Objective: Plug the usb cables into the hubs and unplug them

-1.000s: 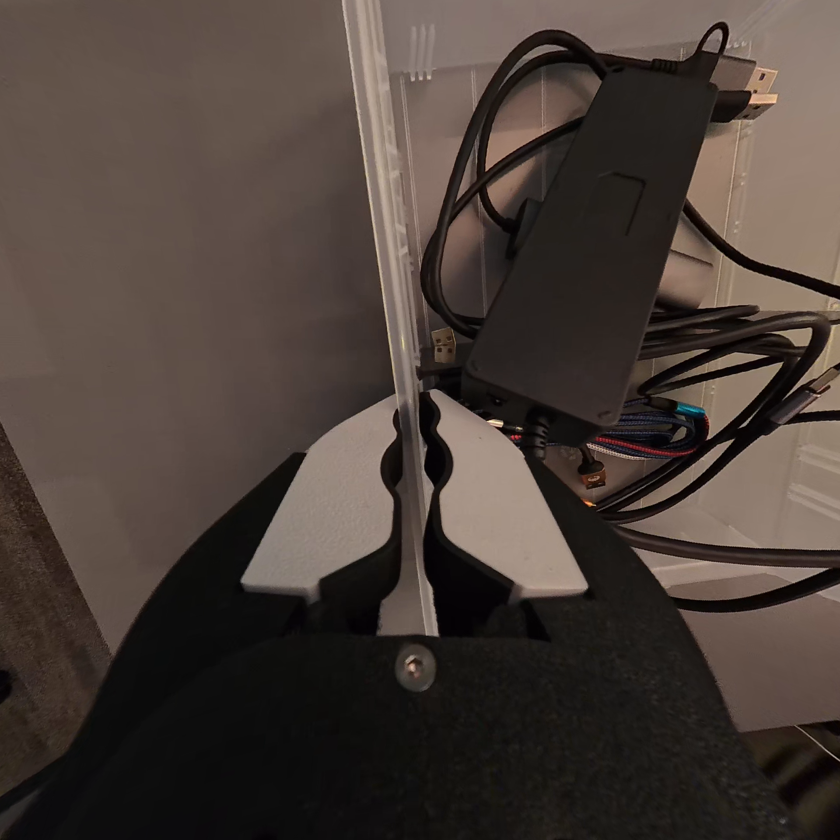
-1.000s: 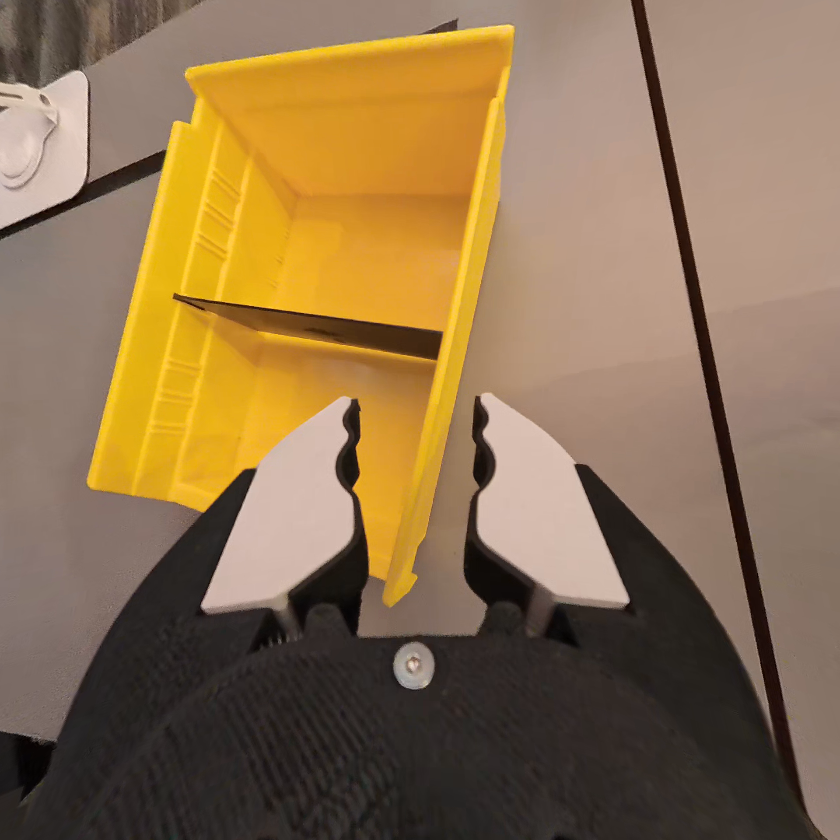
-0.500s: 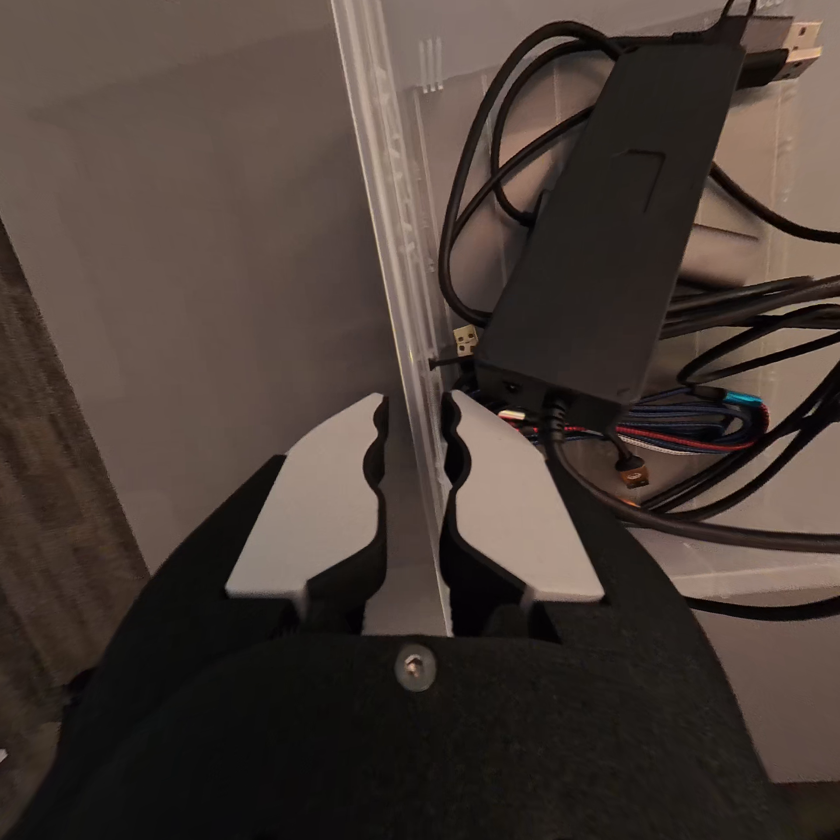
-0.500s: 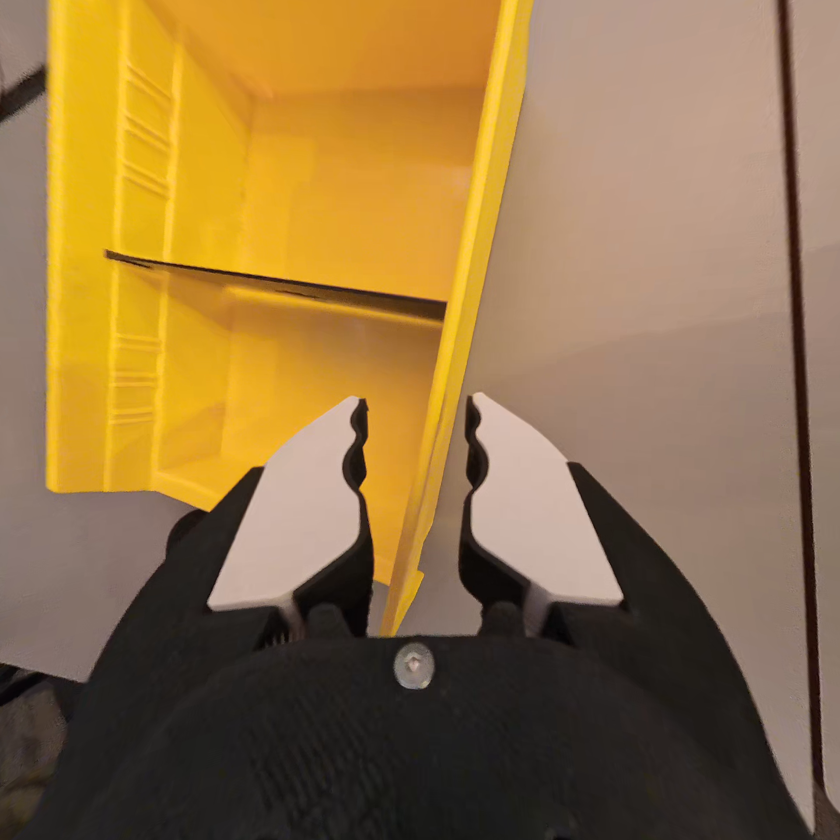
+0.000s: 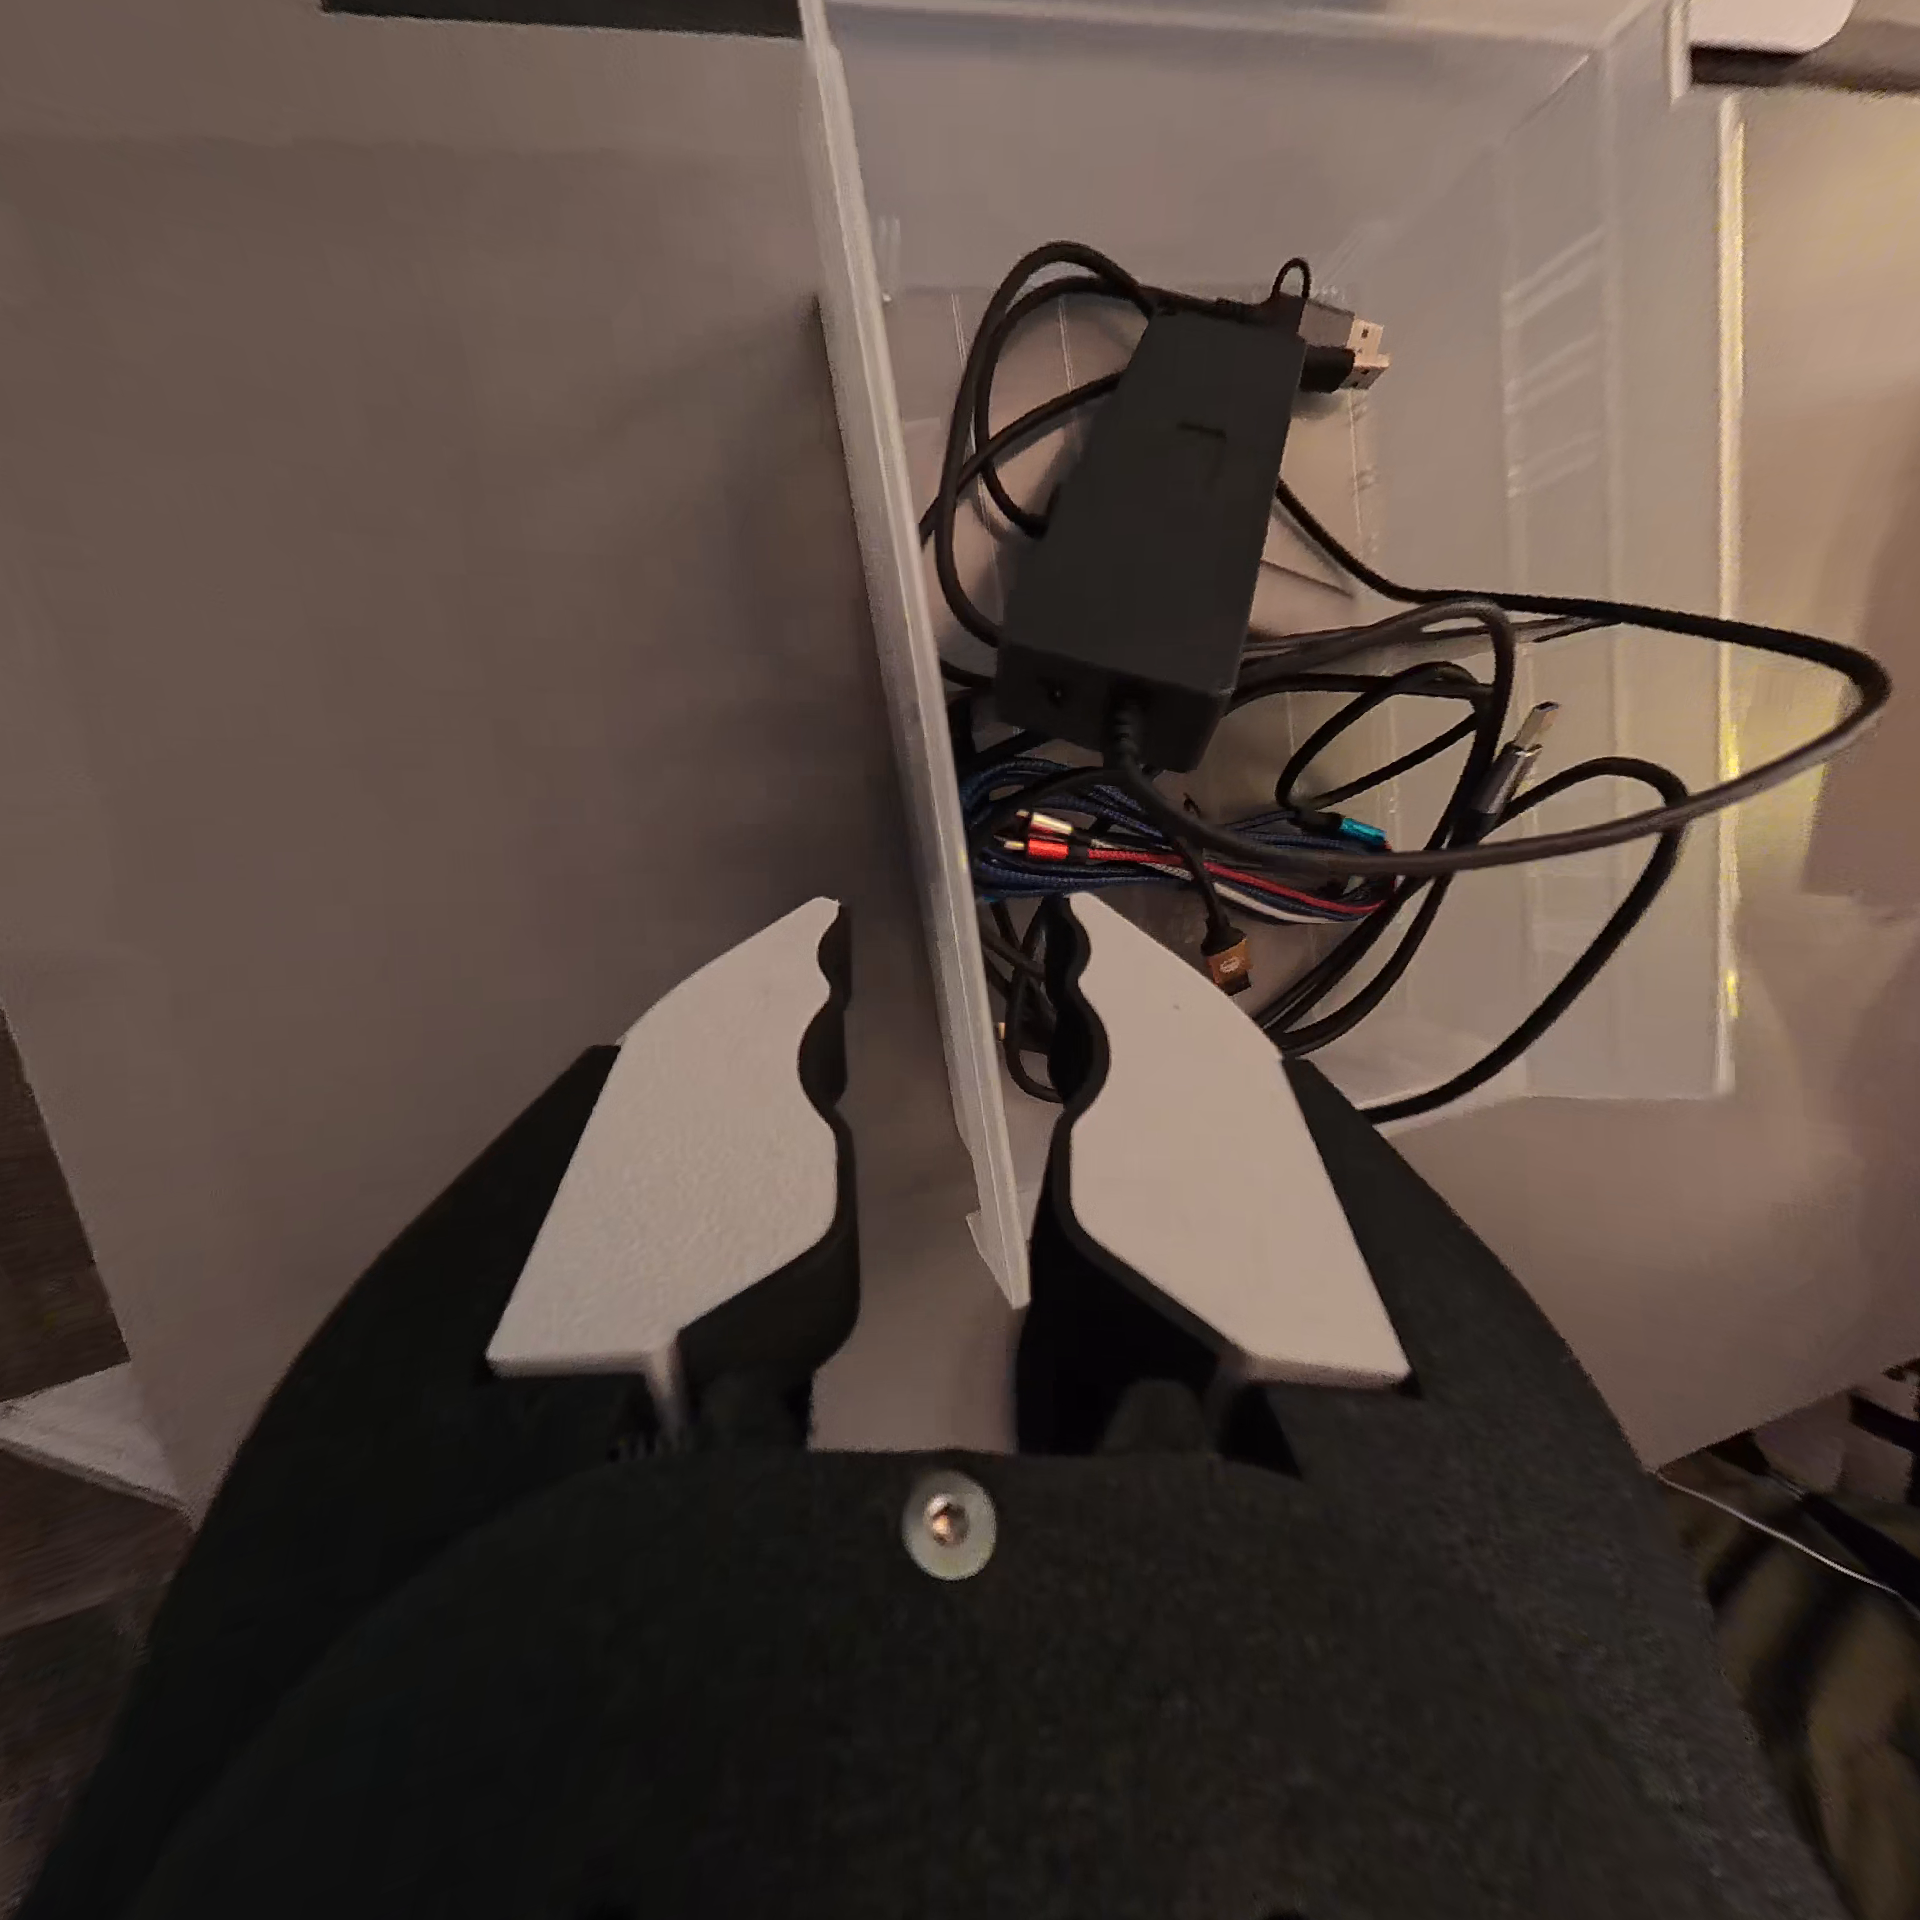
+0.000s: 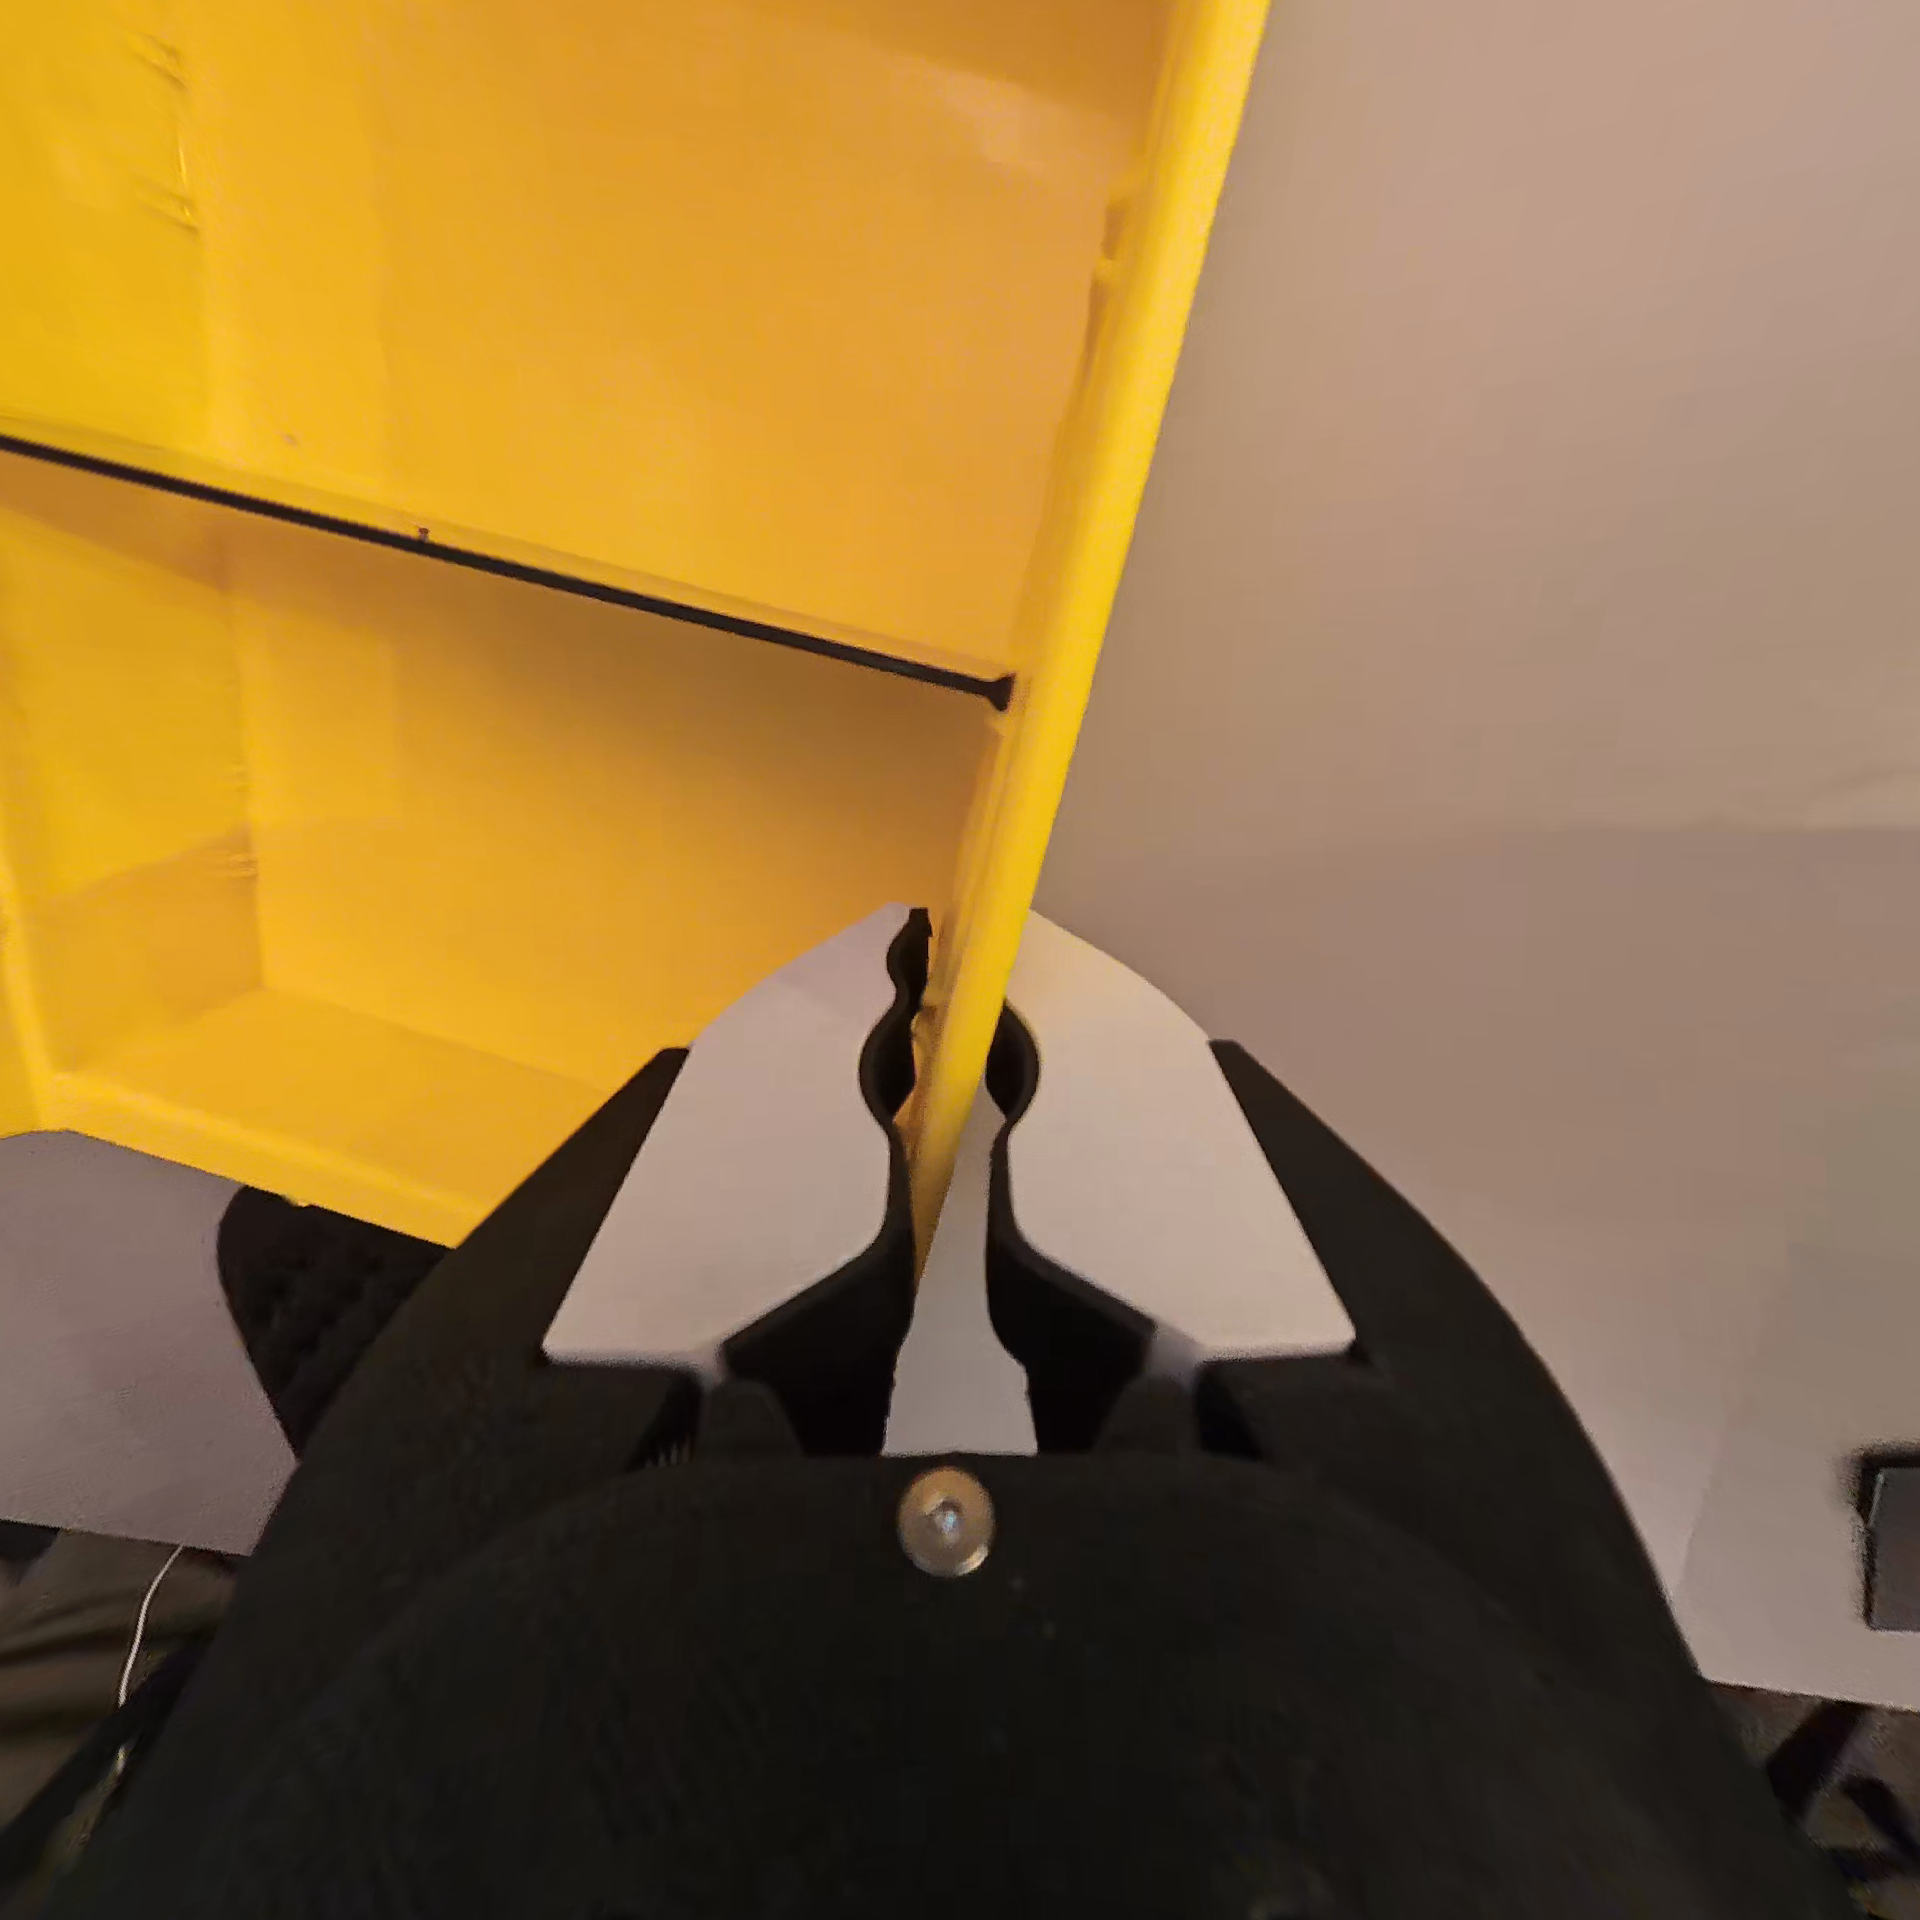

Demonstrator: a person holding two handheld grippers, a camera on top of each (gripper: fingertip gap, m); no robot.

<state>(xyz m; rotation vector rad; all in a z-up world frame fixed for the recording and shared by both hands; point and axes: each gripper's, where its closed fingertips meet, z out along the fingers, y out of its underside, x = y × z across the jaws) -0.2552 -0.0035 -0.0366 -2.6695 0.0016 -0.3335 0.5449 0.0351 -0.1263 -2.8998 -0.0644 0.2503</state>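
Setup step: right gripper (image 6: 961,925) is clamping the yellow bin (image 6: 1101,582) wall; left gripper (image 5: 961,920) is straddling the clear bin (image 5: 914,727) wall, jaws wide; next, probably reaching for the hub (image 5: 1153,520) ahead

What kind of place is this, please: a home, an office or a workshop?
Probably an office or lab workbench, though I cannot be sure: a plain grey table carries a clear bin of tangled USB cables with a black hub, and a yellow parts bin.
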